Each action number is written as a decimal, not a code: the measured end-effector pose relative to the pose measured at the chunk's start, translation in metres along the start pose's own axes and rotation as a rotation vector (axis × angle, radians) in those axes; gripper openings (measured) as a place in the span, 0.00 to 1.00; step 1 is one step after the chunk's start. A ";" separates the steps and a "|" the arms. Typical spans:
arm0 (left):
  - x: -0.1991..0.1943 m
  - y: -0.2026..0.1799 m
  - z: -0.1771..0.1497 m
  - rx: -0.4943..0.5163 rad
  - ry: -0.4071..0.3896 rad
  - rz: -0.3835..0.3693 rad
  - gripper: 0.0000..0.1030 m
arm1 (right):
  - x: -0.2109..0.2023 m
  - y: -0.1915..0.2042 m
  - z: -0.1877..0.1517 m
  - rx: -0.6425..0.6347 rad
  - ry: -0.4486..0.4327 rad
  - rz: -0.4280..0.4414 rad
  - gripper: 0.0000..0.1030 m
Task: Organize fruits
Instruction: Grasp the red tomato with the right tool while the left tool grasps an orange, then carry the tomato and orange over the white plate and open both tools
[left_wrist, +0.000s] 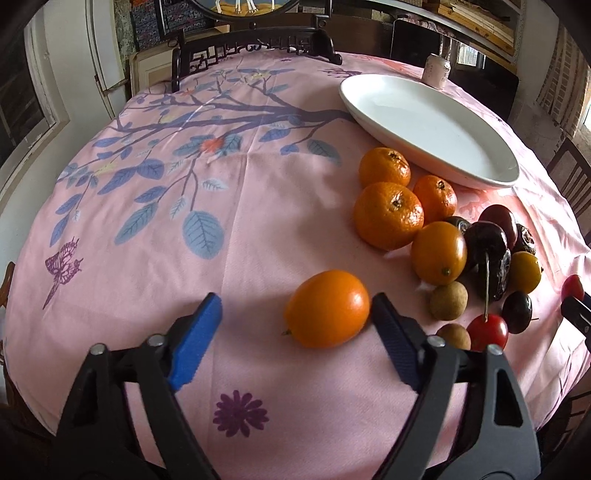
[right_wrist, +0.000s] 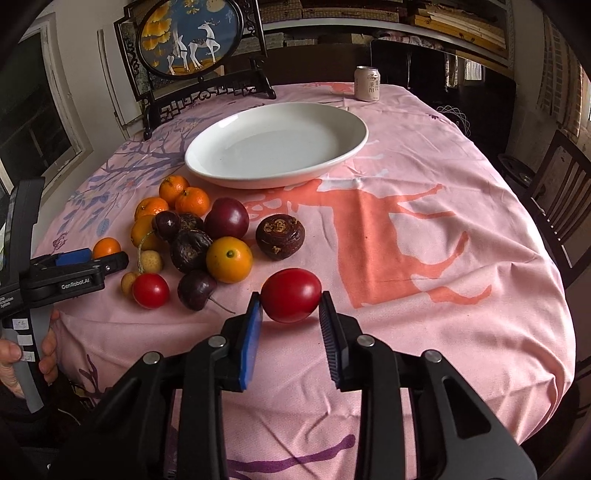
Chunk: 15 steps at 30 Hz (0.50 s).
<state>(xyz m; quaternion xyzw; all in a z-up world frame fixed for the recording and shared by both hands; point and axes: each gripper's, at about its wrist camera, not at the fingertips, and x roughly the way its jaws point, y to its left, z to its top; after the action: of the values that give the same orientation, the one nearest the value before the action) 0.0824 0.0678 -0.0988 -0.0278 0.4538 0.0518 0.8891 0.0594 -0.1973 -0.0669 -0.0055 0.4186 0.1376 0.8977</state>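
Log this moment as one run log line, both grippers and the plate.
left gripper: open around orange kumquat | right gripper: shut on red fruit | white plate: empty

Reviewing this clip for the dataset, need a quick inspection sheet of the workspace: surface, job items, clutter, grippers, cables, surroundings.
Surface: pink tablecloth with printed branches, wrinkled, covering the table.
Job's things: white plate, nothing on it; fruit pile on the cloth in front of it: mandarins, kumquats, dark fruits, longans, red fruits.
Clutter: drink can beyond the plate.
Grippers: right gripper shut on a red fruit; left gripper open, jaws either side of an orange kumquat, one pad at its side, the other clear.
Cables: nothing seen.
Surroundings: framed deer panel on a dark stand, chair, window, shelves.
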 end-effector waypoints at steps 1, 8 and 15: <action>-0.001 -0.001 0.002 -0.003 -0.006 -0.009 0.58 | 0.001 0.002 0.000 -0.001 0.001 0.005 0.31; -0.010 0.001 -0.001 -0.026 -0.003 -0.066 0.39 | 0.003 0.002 0.000 0.017 0.000 0.027 0.31; -0.042 -0.001 0.009 -0.016 -0.055 -0.116 0.39 | 0.005 0.003 0.011 0.007 -0.003 0.050 0.31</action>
<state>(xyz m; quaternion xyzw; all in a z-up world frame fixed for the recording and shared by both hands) 0.0652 0.0650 -0.0597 -0.0596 0.4264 0.0047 0.9026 0.0703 -0.1916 -0.0634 0.0081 0.4175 0.1587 0.8947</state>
